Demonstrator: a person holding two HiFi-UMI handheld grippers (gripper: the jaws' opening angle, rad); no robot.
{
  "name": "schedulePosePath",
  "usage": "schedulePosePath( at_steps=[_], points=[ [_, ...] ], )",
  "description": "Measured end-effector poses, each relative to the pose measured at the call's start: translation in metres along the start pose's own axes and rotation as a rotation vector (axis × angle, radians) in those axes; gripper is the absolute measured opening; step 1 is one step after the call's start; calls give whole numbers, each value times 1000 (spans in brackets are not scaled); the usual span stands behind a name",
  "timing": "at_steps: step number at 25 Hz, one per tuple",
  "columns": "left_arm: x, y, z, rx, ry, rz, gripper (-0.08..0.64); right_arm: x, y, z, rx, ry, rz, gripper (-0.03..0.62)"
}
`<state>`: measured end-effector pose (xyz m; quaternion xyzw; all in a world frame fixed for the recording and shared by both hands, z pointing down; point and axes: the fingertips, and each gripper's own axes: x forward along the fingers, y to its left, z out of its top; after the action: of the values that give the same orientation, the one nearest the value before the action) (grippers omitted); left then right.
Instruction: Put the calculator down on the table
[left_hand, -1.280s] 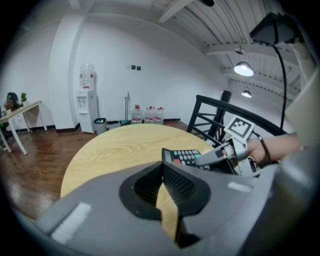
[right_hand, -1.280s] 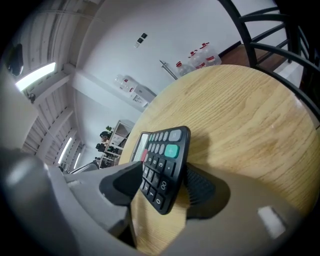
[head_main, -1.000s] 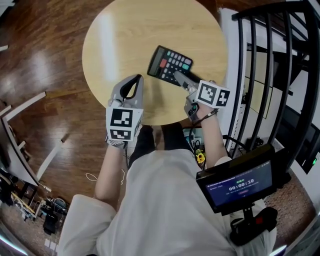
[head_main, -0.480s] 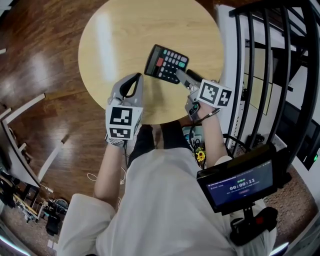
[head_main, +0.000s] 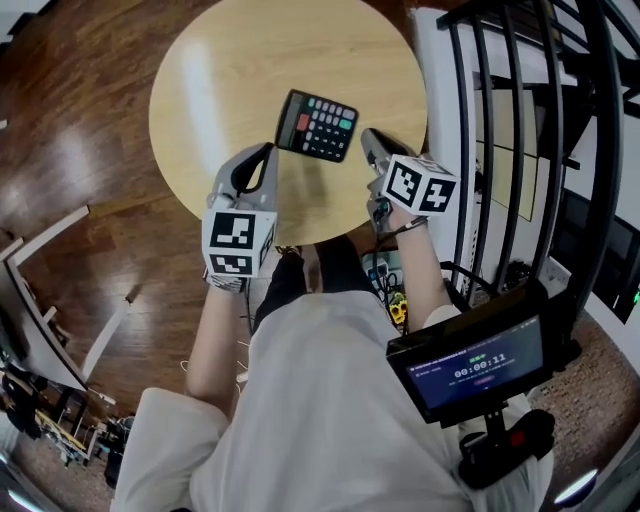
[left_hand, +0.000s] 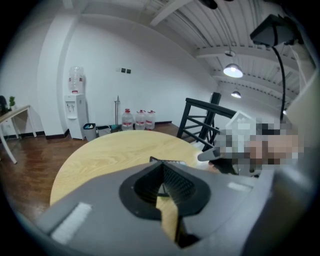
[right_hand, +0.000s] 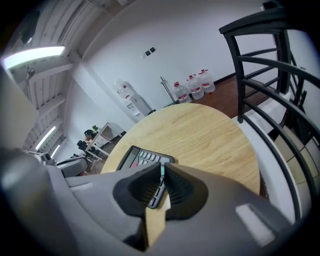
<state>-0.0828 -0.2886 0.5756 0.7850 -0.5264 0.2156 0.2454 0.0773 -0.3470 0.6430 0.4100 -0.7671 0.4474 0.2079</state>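
Checking head view: see calculator (head_main: 317, 125) lying flat, keys up, on the round wooden bench (head_main: 230, 70), toward its right half. Touches neither gripper. Find right gripper (head_main: 368, 137) just beside its right end and clear of it, tips over the bench on the side by the black railing (head_main: 520, 120). Find left gripper (head_main: 266, 152) near the calculator's lower left corner, also apart from it. Hard to judge jaw gaps from up here.

Switching to left gripper view: see left gripper (left_hand: 161, 166) with jaws pressed together at the tips, nothing between them. Catch a thin edge of the calculator (left_hand: 172, 162) on the bench (left_hand: 100, 155) just past the tips, untouched. Spot the right gripper (left_hand: 204, 156) as a grey tip off to the right, over the bench edge. Note water bottles (left_hand: 136, 120) and a dispenser (left_hand: 75, 107) along the far wall.

Switching to right gripper view: see right gripper (right_hand: 162, 167) with jaws that have just been closing, now nearly together with only a thin slit left. Holds nothing. Place calculator (right_hand: 142, 156) beyond the tips, flat on the bench (right_hand: 210, 130), showing above the jaws and through the slit. Let go, resting on the wood. Railing (right_hand: 265, 75) on the right.
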Motion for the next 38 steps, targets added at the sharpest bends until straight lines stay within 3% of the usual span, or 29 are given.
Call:
schedulePosePath(
  at_steps=[1, 11, 15, 17, 25, 31, 36, 38],
  points=[
    [0, -3, 2, 8, 2, -3, 3, -4, -1, 2, -19, -1, -12, 4],
    [-33, -7, 20, 38, -61, -44, 5, -42, 34, 18, -163, -78, -67, 2],
    [-56, -10, 20, -62, -95, -95, 5, -67, 61, 22, -217, -136, -71, 2],
    [-66, -11, 25, -75, -119, -112, 5, -79, 74, 27, -249, -174, -76, 2],
    [-121, -25, 56, 4, -293, -145, 5, -129, 123, 18, -308, -297, -44, 2],
    [-157, -31, 55, 102, -334, -137, 5, -172, 163, 12, -388, -402, -47, 2],
    [-183, -29, 57, 64, -374, -124, 3, -213, 194, 15, -454, -493, -63, 2],
    [-194, -32, 58, 82, -388, -132, 5, -231, 207, 14, -467, -529, -65, 2]
  ],
)
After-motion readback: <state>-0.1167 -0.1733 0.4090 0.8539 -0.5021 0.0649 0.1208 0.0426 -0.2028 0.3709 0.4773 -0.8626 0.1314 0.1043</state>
